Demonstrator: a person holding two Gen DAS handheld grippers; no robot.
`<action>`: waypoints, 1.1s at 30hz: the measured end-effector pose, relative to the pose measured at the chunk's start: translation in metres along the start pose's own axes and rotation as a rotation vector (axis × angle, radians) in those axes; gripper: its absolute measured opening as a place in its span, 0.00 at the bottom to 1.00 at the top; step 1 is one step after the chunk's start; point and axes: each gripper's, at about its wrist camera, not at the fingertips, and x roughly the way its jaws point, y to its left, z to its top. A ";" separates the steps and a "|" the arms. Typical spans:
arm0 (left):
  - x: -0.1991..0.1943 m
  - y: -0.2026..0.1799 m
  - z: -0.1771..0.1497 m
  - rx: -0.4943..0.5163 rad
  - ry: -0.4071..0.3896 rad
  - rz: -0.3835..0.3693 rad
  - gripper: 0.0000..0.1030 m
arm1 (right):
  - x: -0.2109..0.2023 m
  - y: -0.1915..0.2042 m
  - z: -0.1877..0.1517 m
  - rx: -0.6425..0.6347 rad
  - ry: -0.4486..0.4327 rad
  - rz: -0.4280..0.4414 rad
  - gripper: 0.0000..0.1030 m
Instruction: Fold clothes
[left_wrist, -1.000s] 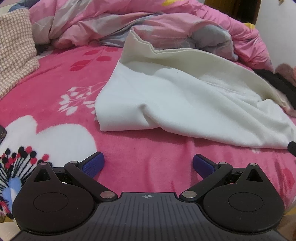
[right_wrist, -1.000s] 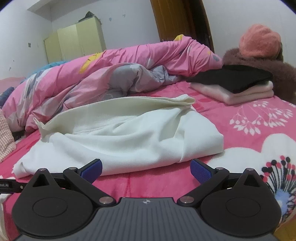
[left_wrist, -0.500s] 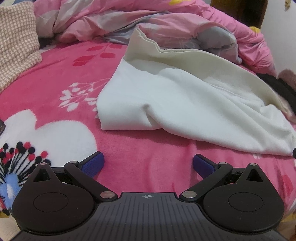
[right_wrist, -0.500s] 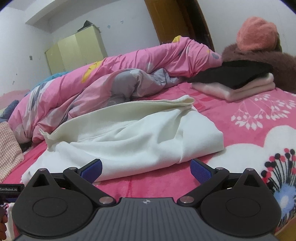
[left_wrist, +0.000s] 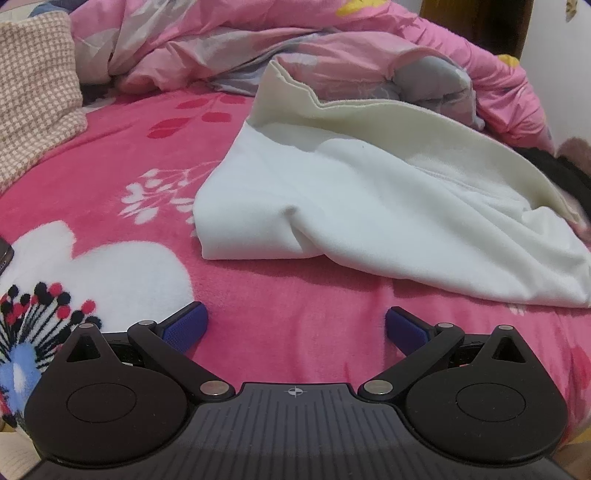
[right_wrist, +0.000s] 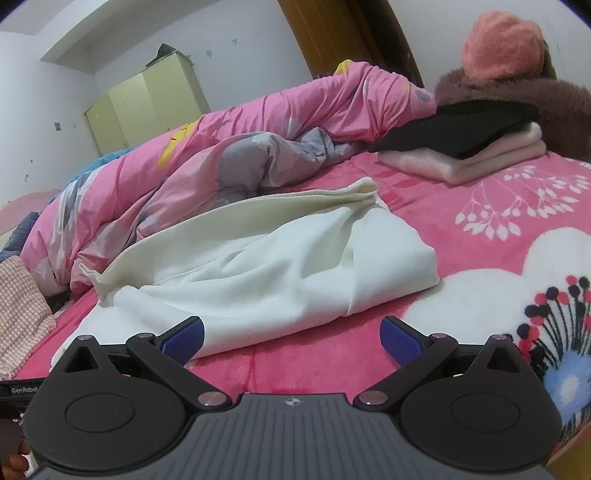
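Both the left gripper (left_wrist: 295, 326) and the right gripper (right_wrist: 291, 334) are black, with ribbed grey bases, silver rivets, and blue, seemingly textured pads (right_wrist: 400, 339).

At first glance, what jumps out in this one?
A rumpled white garment lies mid-bed on the bright pink floral blanket, just ahead of both open grippers. Behind it sprawls a pink duvet; at far right sits a folded stack.
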 end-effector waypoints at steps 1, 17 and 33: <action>0.000 0.000 -0.001 0.005 -0.007 -0.003 1.00 | 0.000 -0.001 0.000 0.008 0.002 0.003 1.00; -0.008 0.001 -0.003 0.007 -0.073 -0.009 1.00 | 0.000 -0.012 0.002 0.075 0.019 0.054 1.00; -0.018 0.009 -0.002 -0.046 -0.120 -0.105 0.81 | 0.004 -0.011 0.001 0.078 0.042 0.080 1.00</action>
